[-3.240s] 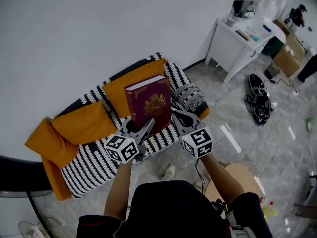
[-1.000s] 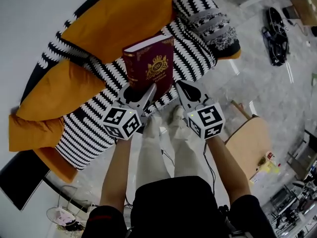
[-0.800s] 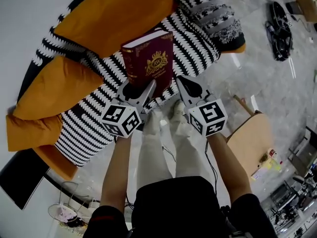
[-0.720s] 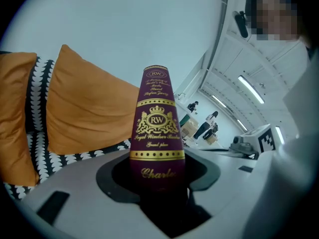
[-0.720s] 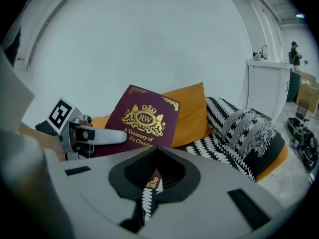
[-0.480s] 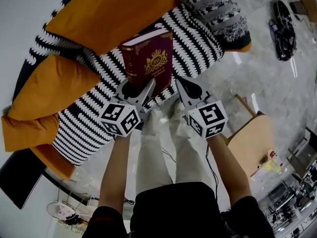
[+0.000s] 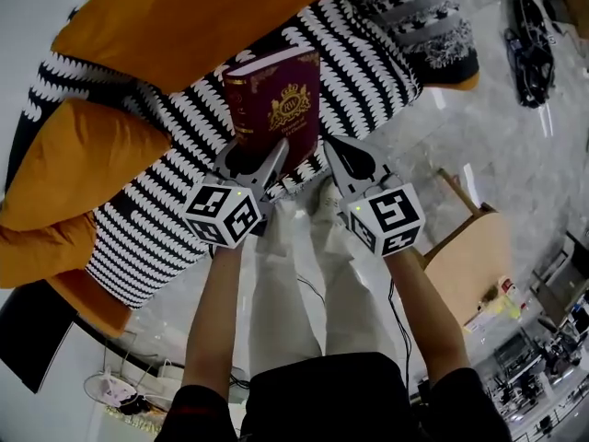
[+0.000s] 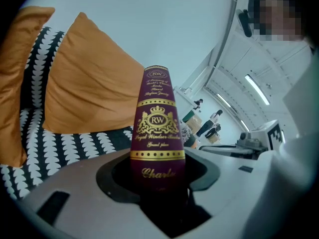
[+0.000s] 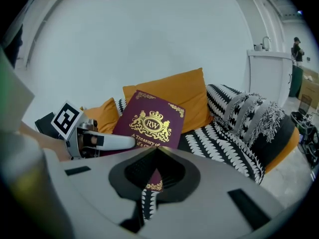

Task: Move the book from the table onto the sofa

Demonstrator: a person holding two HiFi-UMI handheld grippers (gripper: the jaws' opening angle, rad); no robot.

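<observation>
A maroon book [image 7: 276, 109] with a gold crest stands upright over the black-and-white patterned sofa seat [image 7: 354, 76]. My left gripper [image 7: 259, 157] is shut on its lower left part; in the left gripper view the book's spine [image 8: 157, 128] rises from between the jaws. My right gripper [image 7: 329, 146] is shut, with its tip at the book's lower right corner. In the right gripper view the cover [image 9: 149, 123] shows just past the closed jaw tips [image 9: 158, 151]; I cannot tell whether they pinch it.
Orange cushions [image 7: 184, 21] [image 7: 74, 155] lean along the sofa back, and a grey fringed pillow [image 7: 414, 7] lies at its right end. A wooden stool [image 7: 465, 256] stands on the marble floor to the right. The person's legs [image 7: 294, 265] are below the grippers.
Both grippers have come down with the book towards the sofa seat, which now fills more of the view. The grip on the book looks the same.
</observation>
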